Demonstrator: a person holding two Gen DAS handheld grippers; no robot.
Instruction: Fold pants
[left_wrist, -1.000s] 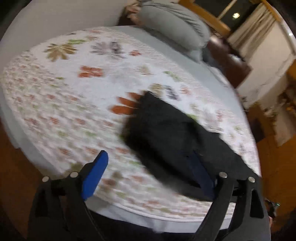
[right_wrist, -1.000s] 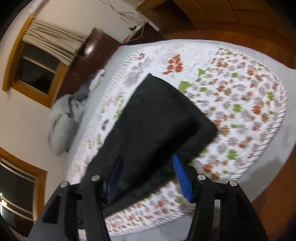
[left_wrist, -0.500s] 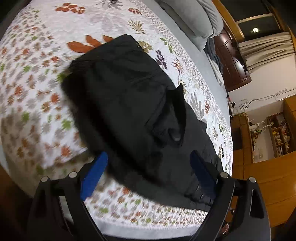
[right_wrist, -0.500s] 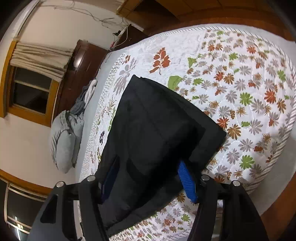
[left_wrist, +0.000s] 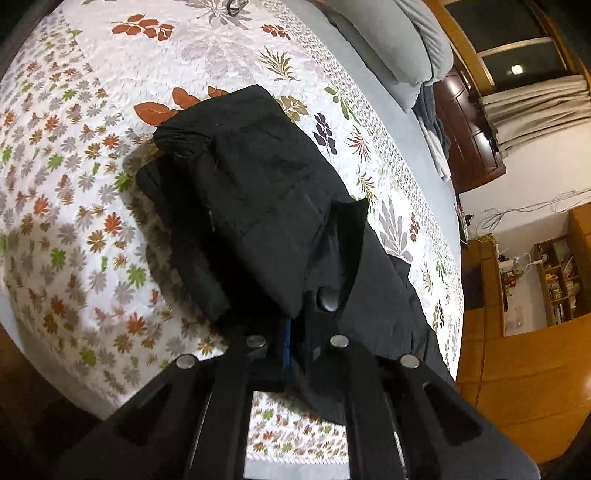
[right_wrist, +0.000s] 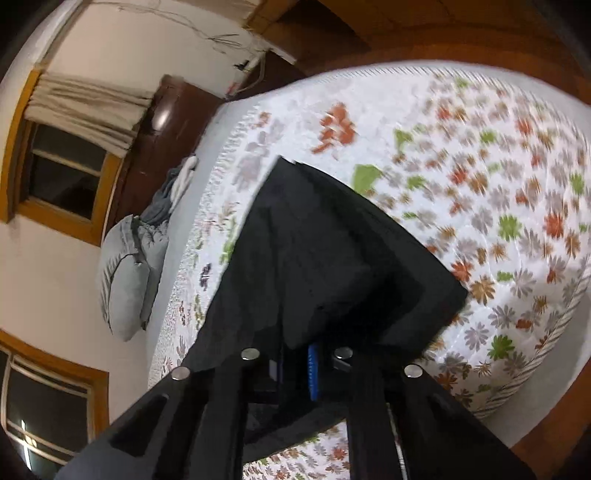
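- Black fabric pants (left_wrist: 266, 206), partly folded, lie on a white quilted bedspread with a leaf and flower print (left_wrist: 74, 184), near the bed's close edge in both wrist views.
- Left wrist view: 1 folded layer sits on top of another; a dark round button (left_wrist: 328, 298) shows at the near end, beside an upturned flap of cloth.
- Left gripper (left_wrist: 291, 345): its jaws have just closed and now stand pressed together on the near edge of the pants. A thin strip of blue pad is all that shows between the black arms.
- Right gripper (right_wrist: 295, 363): its jaws have just closed too, clamped on a fold of the pants at their near end. The blue ribbed pad (right_wrist: 313, 371) of 1 finger is visible against the cloth.
- Right wrist view is motion-blurred across the bedspread; the pants (right_wrist: 325, 258) run away from the gripper toward the far side.
- Nothing lies on top of the pants apart from the 2 grippers.
- Surroundings, left view: 1 grey pillow (left_wrist: 399, 40) at the head of the bed on a grey sheet, a dark wooden headboard (left_wrist: 469, 133), cream curtains (left_wrist: 535, 107), a wooden shelf unit (left_wrist: 557, 280) holding books and small items too small to identify.
- Right view: the grey pillow (right_wrist: 125, 280), a rumpled grey and white cloth (right_wrist: 173, 192) beside it, a wood-framed window (right_wrist: 62, 173).
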